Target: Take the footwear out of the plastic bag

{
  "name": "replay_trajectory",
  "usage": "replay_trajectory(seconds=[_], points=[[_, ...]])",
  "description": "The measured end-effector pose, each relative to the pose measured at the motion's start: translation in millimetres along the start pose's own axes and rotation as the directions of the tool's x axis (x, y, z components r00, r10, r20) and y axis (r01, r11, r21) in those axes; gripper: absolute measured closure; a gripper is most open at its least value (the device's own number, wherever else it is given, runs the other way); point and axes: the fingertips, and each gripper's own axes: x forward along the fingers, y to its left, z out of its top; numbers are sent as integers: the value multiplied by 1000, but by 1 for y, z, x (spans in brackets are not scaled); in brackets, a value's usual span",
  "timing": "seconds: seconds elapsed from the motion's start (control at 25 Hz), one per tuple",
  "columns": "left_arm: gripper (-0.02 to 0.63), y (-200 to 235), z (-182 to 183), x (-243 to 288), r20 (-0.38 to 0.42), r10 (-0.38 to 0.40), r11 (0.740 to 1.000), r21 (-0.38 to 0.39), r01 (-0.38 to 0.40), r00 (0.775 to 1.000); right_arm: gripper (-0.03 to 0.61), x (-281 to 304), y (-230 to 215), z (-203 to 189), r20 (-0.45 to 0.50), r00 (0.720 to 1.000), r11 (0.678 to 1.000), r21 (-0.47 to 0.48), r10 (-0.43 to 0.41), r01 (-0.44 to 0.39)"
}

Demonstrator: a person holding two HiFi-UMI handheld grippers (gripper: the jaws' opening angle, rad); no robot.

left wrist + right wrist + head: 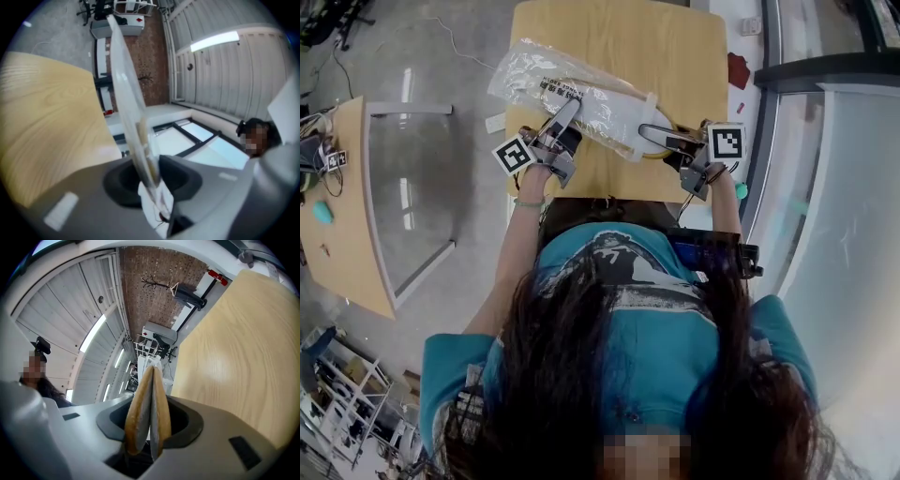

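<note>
1. Pinching the plastic bag (pixel 539 80) with my left gripper (pixel 570 111); my jaws are pressed onto its clear film, which stands edge-on between them.
2. Clamping the footwear (pixel 146 413) in my right gripper (pixel 649 134); two tan-edged soles, flat together, fill the jaws.
3. Resting on the wooden table (pixel 619 37), the bag stretches leftward; the footwear sits at its right end.

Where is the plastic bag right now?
The plastic bag lies across the wooden table in the head view; the left gripper pinches its near edge, the right gripper grips the footwear at its right end.
</note>
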Motion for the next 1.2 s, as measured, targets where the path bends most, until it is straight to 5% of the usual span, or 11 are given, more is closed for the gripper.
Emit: replay_trajectory(seconds=[0.28, 0.48, 0.72, 0.92, 1.0, 1.12, 1.2], points=[[502, 5, 8, 5, -26, 12, 1000, 14, -12, 1000, 420, 1, 2, 0, 6, 1000, 998, 56, 12, -12], [522, -8, 14, 11, -28, -58, 998, -1, 58, 998, 419, 2, 10, -12, -16, 997, 994, 70, 80, -79], [525, -5, 20, 13, 7, -63, 998, -21, 63, 998, 425, -4, 0, -31, -121, 992, 998, 50, 28, -22], [500, 4, 17, 11, -37, 7, 998, 63, -5, 999, 471, -3, -3, -37, -191, 981, 997, 75, 1, 14], [499, 17, 36, -1, 78, 60, 997, 51, -65, 995, 476, -13, -6, -40, -203, 979, 996, 85, -13, 31], [614, 38, 91, -36, 344, 124, 992, -21, -124, 931, 477, -37, -13, -43, -195, 979, 994, 82, -61, 78], [615, 41, 111, -46, 356, 137, 989, 5, -148, 924, 479, -53, -16, -42, -161, 983, 991, 79, -91, 105]])
